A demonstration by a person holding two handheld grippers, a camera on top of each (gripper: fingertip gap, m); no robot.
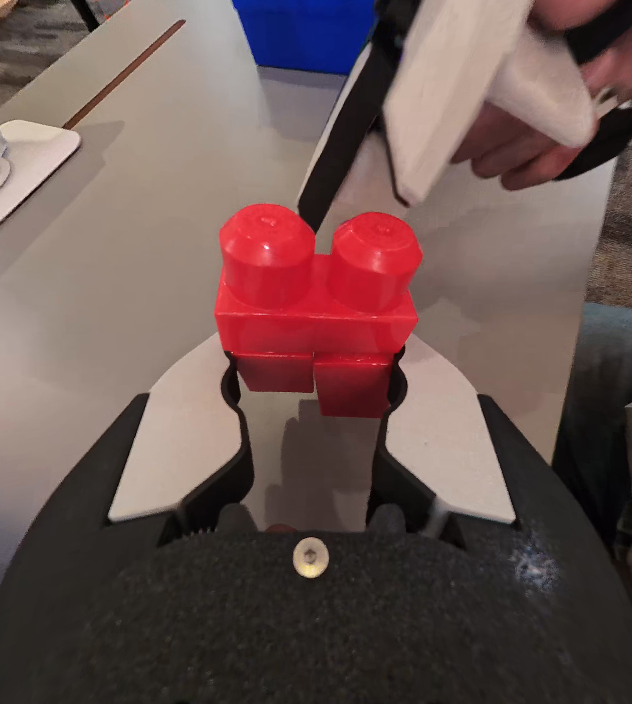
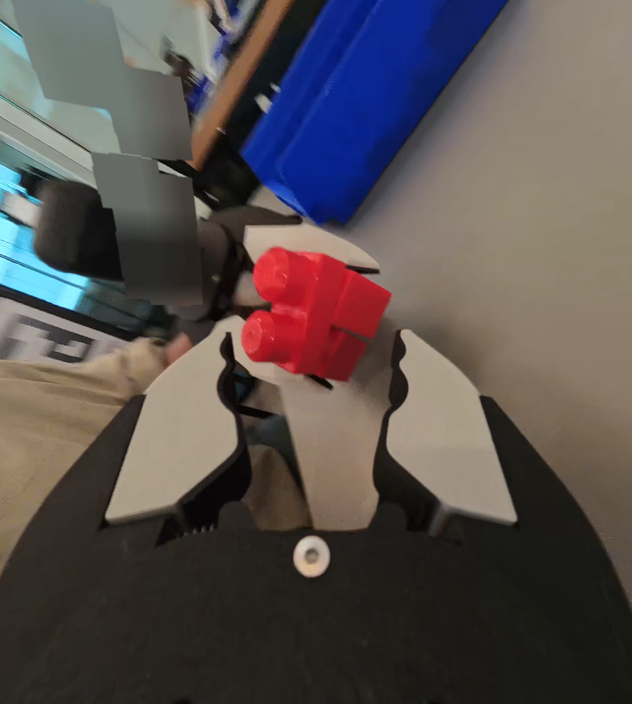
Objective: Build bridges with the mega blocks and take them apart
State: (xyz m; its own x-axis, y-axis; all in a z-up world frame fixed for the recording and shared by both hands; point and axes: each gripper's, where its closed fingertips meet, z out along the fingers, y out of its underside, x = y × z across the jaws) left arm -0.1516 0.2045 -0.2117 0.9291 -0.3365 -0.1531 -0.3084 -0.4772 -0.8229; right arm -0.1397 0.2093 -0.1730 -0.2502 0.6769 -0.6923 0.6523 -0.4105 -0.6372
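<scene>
I find my left gripper (image 1: 314, 381) clamped on a red block assembly (image 1: 316, 304): a two-stud brick on top with two smaller red blocks plugged under it. The fingertips (image 1: 232, 384) press against the outer sides of those two lower blocks. The assembly is held above the grey table (image 1: 135, 236), studs upward in the left wrist view.

My right gripper (image 2: 312, 365) stands with its fingers spread and nothing between them. In the right wrist view the assembly (image 2: 314, 316) sits just beyond its fingertips, not touching them, studs pointing left. From the left wrist view, that gripper (image 1: 329, 160) hangs beyond and to the right of the assembly, one dark finger close behind the two studs; whether it touches I cannot tell.

A blue bin (image 1: 299, 34) stands on the table well beyond the assembly.
</scene>
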